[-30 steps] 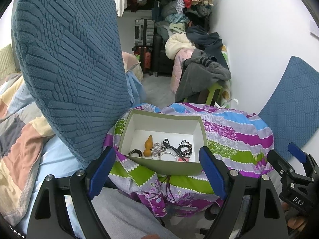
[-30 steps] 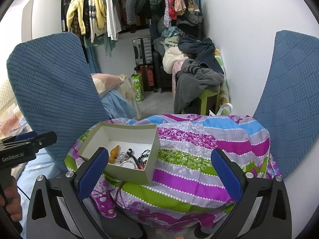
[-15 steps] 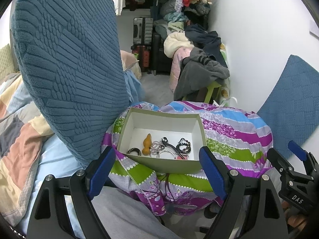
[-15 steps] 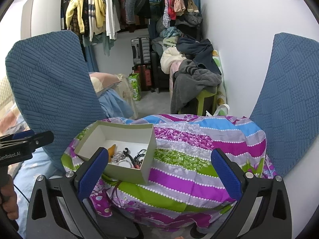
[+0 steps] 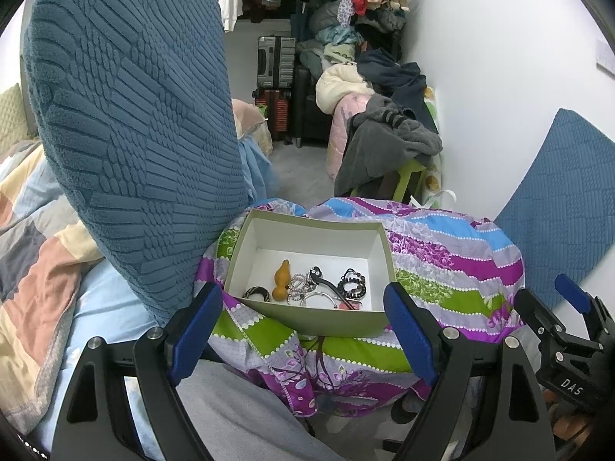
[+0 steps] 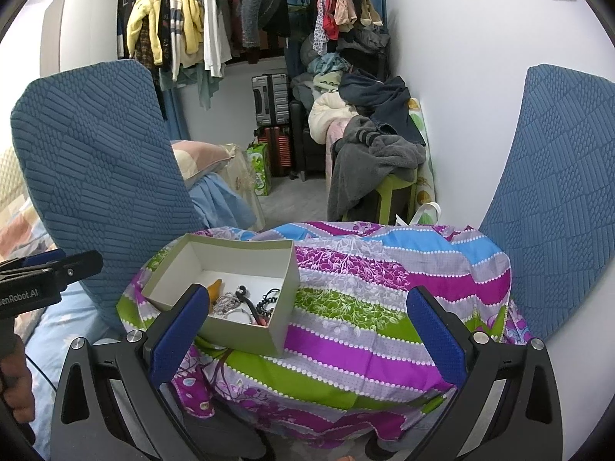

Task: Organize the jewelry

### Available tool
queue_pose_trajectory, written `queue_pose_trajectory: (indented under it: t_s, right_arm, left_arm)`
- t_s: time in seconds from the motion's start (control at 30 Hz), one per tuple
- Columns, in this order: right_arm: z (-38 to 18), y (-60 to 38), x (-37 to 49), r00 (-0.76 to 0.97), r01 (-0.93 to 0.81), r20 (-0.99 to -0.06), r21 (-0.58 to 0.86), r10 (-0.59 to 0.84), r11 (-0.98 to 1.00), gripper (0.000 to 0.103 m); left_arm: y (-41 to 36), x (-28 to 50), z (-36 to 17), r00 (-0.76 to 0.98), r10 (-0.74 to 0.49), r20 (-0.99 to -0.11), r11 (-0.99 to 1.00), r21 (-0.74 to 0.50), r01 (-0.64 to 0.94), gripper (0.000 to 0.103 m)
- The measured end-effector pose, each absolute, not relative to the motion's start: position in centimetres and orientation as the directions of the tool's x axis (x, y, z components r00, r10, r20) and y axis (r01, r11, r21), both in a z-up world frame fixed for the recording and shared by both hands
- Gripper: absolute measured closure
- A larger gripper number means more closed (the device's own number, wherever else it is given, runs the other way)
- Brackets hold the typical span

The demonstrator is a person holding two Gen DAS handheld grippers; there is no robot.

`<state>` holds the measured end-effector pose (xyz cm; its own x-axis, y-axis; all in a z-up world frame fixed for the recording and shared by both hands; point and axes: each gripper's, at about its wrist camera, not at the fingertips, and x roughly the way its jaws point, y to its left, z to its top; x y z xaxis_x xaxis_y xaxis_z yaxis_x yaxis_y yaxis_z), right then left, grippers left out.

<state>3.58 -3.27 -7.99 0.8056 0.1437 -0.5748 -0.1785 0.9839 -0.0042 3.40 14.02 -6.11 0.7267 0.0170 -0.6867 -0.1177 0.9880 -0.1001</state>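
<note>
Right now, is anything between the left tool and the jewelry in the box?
Only the box's near wall. The left tool, open, sits in front of it; the jewelry lies behind and below that rim. The box top is uncovered.

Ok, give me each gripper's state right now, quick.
Left gripper: open, holding nothing, in front of the box of jewelry.
Right gripper: open, holding nothing, above the striped cloth.
</note>
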Motion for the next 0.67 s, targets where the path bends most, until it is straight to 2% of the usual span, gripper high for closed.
queue_pose_trajectory:
  t_s: [0.67]
  right_arm:
    - [-8.29, -3.18, 3.44, 0.802, -0.179, -0.581, -0.011, 0.139, 0.984, 0.0]
  left_arm:
    - [13.8, 3.19, -5.96, 0.722, 0.005, -0.692, 0.989, -0.105, -0.108, 0.017]
